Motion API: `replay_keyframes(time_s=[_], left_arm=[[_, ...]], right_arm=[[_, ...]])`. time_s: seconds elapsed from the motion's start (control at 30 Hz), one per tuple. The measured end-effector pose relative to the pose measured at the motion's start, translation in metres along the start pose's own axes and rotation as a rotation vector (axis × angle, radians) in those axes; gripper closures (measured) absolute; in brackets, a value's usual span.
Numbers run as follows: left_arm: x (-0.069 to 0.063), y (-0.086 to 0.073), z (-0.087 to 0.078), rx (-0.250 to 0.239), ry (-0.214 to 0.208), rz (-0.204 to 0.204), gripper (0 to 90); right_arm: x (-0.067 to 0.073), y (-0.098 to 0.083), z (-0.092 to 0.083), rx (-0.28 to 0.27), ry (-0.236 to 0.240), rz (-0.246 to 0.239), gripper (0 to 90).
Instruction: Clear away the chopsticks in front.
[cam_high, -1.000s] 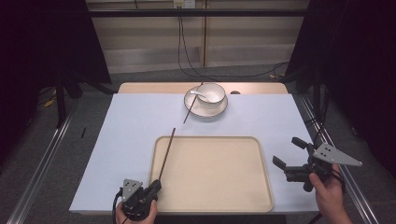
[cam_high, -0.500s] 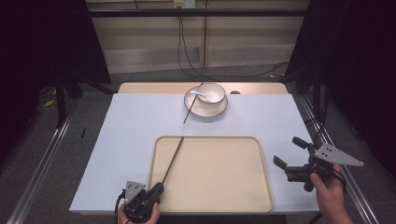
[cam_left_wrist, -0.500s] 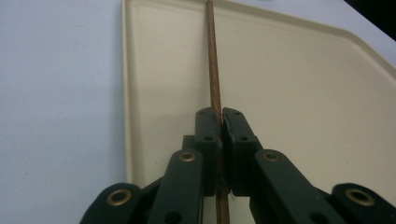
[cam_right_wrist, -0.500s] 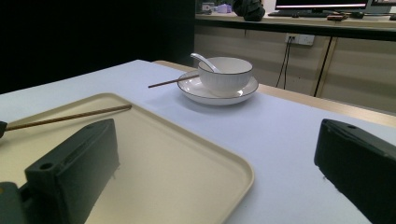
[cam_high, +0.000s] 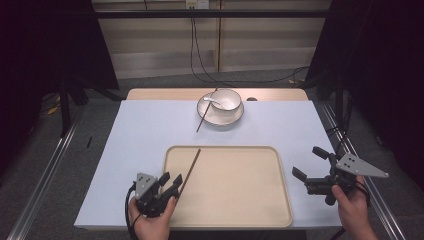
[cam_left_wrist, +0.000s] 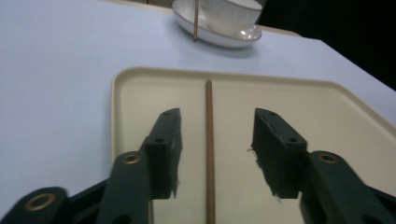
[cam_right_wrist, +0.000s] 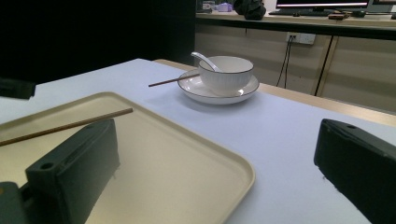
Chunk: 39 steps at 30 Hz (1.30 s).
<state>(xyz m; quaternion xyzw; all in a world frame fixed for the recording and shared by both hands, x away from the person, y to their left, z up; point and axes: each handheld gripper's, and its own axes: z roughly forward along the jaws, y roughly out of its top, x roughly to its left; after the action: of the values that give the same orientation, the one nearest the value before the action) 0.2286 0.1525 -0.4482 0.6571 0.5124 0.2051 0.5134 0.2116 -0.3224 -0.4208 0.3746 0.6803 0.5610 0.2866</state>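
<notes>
The left tool (cam_high: 169, 184) sits at the tray's (cam_high: 260, 220) near left corner, and its jaws have just been opening: they now stand apart with the chopstick (cam_left_wrist: 208, 154) lying between them, touched by neither pad. That chopstick rests flat in the tray along its left side, pointing toward the far rim. A second chopstick (cam_high: 205, 116) leans on the plate (cam_high: 209, 116) under the bowl (cam_high: 226, 99), well apart on the table (cam_high: 130, 130); a spoon (cam_right_wrist: 204, 59) stands in the bowl. The right tool (cam_high: 320, 175) hovers released beside the tray's right edge, holding nothing.

The likeliest risk is that the left tool, as it draws back, clips the near end of the chopstick and rolls or flicks it over the low rim. A pad's frayed lining could also snag it. Reaching next for the leaning chopstick could tip it off the plate or knock the bowl if the approach is steep.
</notes>
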Motion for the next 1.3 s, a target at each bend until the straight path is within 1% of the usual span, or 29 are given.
replay_keyframes(time_s=[0.03,0.07,0.1,0.17,0.2,0.23,0.3,0.33,0.37,0.4,0.43,0.47,0.5,0.53,0.57,0.6,0.67,0.73,0.83,0.9,0.97,1.0,1.07,1.1,1.13,1.17,1.2,1.3], left_arm=[[0.001,0.004,0.004,-0.006,-0.002,0.002,43.4],[0.002,0.008,0.008,-0.011,0.002,0.014,40.9],[0.004,0.011,0.013,-0.01,0.002,0.026,39.6],[0.006,0.018,0.022,-0.007,-0.008,0.033,36.0],[0.007,0.022,0.027,-0.001,-0.011,0.041,34.4],[0.008,0.025,0.032,0.005,-0.012,0.047,34.1],[0.011,0.032,0.042,0.009,-0.028,0.041,33.5],[0.013,0.036,0.047,0.013,-0.027,0.043,33.0],[0.014,0.04,0.052,0.01,-0.034,0.047,32.1],[0.016,0.047,0.061,0.002,-0.03,0.065,31.6],[0.016,0.05,0.067,0.002,-0.033,0.062,30.6],[0.016,0.05,0.067,0.002,-0.033,0.062,29.5],[0.016,0.053,0.072,0.007,-0.041,0.063,29.5],[0.016,0.056,0.078,0.003,-0.046,0.053,29.5],[0.017,0.062,0.09,0.006,-0.05,0.058,28.6],[0.017,0.062,0.09,0.006,-0.05,0.058,27.9],[0.019,0.068,0.103,0.009,-0.071,0.05,27.1],[0.021,0.073,0.115,0.022,-0.064,0.058,24.5],[0.023,0.08,0.133,0.035,-0.062,0.056,24.5],[0.024,0.084,0.144,0.04,-0.072,0.06,24.0],[0.024,0.088,0.155,0.052,-0.073,0.088,24.0],[0.024,0.09,0.161,0.069,-0.064,0.093,24.0],[0.025,0.094,0.17,0.078,-0.067,0.089,24.0],[0.025,0.095,0.175,0.08,-0.062,0.09,24.4],[0.024,0.097,0.179,0.093,-0.059,0.099,25.0],[0.024,0.098,0.184,0.093,-0.069,0.102,25.7],[0.024,0.098,0.188,0.103,-0.07,0.103,27.8],[0.022,0.1,0.2,0.115,-0.07,0.119,29.4]], right_arm=[[0.0,0.0,0.0,0.001,0.002,-0.002,0.0],[0.0,0.0,0.0,0.002,0.006,-0.003,0.0],[0.0,0.0,0.0,0.002,0.006,-0.003,0.0],[-0.001,0.0,0.0,0.001,0.004,-0.004,0.0],[-0.001,0.0,0.0,0.003,0.011,-0.003,0.0],[-0.001,0.0,0.0,0.001,0.008,-0.003,0.0],[-0.001,0.0,0.0,-0.002,0.008,0.001,0.0],[-0.001,0.0,0.0,-0.002,0.008,0.003,0.0],[-0.001,0.0,0.0,0.0,0.007,0.005,0.0],[-0.001,0.0,0.0,0.001,0.008,-0.001,0.0],[-0.001,0.0,0.0,0.001,0.009,-0.001,0.0],[-0.001,0.0,0.0,0.001,0.009,-0.001,0.0],[-0.001,0.0,0.0,0.0,0.01,0.003,0.0],[-0.001,0.0,0.0,0.0,0.01,0.003,0.0],[-0.001,0.0,0.0,-0.001,0.01,0.003,0.0],[-0.001,0.0,0.0,-0.001,0.01,0.003,0.0],[-0.001,0.0,0.0,-0.001,0.011,0.002,0.0],[-0.001,0.0,0.0,0.0,0.012,0.002,0.0],[-0.002,0.0,-0.001,-0.003,0.008,0.003,0.0],[-0.002,0.0,-0.001,-0.002,0.013,0.005,0.0],[-0.003,0.0,-0.001,-0.004,0.016,0.01,0.0],[-0.003,0.0,-0.001,-0.003,0.017,0.008,0.0],[-0.002,0.001,-0.001,-0.001,0.016,0.01,0.0],[-0.002,0.001,-0.001,-0.004,0.014,0.009,0.0],[-0.002,0.001,-0.001,-0.004,0.017,0.01,0.0],[-0.002,0.001,-0.001,-0.004,0.017,0.011,0.0],[-0.002,0.001,-0.001,-0.004,0.017,0.011,0.0],[-0.003,0.001,-0.001,-0.006,0.01,0.017,0.0]])
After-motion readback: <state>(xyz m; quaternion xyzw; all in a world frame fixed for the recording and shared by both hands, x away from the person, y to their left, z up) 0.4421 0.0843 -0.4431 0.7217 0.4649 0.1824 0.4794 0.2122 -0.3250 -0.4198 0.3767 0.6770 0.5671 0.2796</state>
